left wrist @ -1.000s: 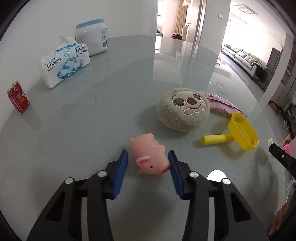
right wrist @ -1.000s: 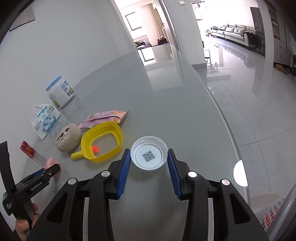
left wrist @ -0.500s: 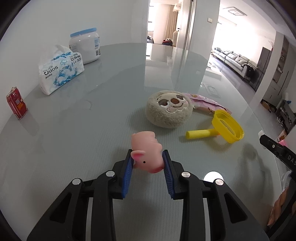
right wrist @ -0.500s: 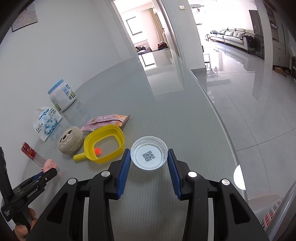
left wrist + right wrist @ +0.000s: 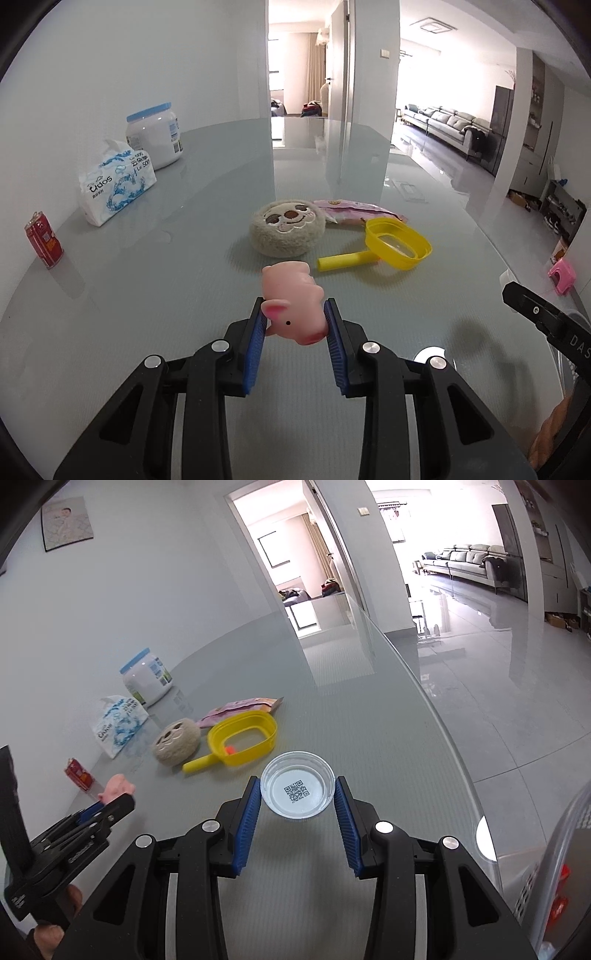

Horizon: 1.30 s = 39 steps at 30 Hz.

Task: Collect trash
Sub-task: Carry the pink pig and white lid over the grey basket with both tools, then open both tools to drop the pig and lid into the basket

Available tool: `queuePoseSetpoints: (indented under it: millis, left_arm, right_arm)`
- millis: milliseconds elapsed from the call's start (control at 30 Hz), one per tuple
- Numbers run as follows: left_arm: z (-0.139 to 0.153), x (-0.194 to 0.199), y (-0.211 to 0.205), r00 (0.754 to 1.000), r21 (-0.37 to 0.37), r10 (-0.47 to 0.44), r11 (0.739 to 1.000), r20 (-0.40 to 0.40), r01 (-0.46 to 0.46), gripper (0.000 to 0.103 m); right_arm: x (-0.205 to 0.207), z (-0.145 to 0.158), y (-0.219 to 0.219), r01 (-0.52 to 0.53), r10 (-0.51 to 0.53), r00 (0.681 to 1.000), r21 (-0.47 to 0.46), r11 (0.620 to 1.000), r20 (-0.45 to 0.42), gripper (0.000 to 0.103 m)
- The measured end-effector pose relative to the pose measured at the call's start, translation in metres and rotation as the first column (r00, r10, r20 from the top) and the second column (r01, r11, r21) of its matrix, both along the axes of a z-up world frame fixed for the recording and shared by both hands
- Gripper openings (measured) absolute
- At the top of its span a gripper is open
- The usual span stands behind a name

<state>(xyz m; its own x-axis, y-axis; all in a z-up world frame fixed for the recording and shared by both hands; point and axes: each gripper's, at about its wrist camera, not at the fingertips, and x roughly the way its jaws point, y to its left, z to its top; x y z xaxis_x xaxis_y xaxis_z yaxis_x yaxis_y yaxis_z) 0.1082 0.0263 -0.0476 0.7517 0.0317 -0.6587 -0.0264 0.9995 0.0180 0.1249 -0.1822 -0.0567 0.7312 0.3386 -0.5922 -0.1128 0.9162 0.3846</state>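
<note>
My left gripper (image 5: 295, 314) is shut on a pink rubber pig (image 5: 293, 301) and holds it above the grey table (image 5: 147, 295). The pig also shows in the right wrist view (image 5: 116, 786). My right gripper (image 5: 298, 794) is shut on a clear plastic lid with a QR code (image 5: 297, 788), held above the table near its right edge. A pink snack wrapper (image 5: 354, 212) lies behind a yellow scoop (image 5: 395, 245). A small red carton (image 5: 43, 243) stands at the far left.
A round plush toy (image 5: 286, 230) lies mid-table. A tissue pack (image 5: 116, 184) and a white jar with a blue lid (image 5: 155, 138) stand at the back left by the wall. A grey mesh basket (image 5: 565, 878) is at the right, off the table edge.
My left gripper closed on the pink pig and lifted it off the table. My right gripper kept hold of the lid and rose slightly.
</note>
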Motion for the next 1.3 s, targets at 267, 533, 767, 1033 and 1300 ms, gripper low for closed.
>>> queuePoseSetpoints:
  millis: [267, 533, 767, 1033, 1300]
  left_arm:
    - [0.003, -0.041, -0.037, 0.995, 0.023, -0.1, 0.995, 0.024, 0.1, 0.031]
    - [0.006, -0.067, -0.112, 0.956, 0.027, -0.292, 0.956, 0.012, 0.292, 0.031]
    - [0.005, -0.091, -0.194, 0.876, 0.039, -0.483, 0.875, 0.0, 0.483, 0.031]
    - [-0.007, -0.103, -0.273, 0.786, 0.053, -0.616, 0.784, -0.048, 0.618, 0.031]
    - [-0.017, -0.098, -0.32, 0.74, 0.048, -0.666, 0.739, -0.099, 0.672, 0.032]
  right_arm:
    - [-0.071, 0.003, -0.018, 0.083, -0.083, 0.997, -0.076, 0.994, -0.001, 0.039]
    - [-0.149, 0.008, -0.085, 0.269, -0.271, 0.963, -0.096, 0.958, -0.008, 0.039]
    - [-0.204, 0.0, -0.153, 0.461, -0.466, 0.884, -0.084, 0.883, -0.046, 0.039]
    - [-0.248, -0.01, -0.209, 0.611, -0.623, 0.779, -0.145, 0.778, -0.062, 0.039]
    - [-0.243, -0.017, -0.227, 0.621, -0.641, 0.764, -0.185, 0.762, -0.071, 0.039]
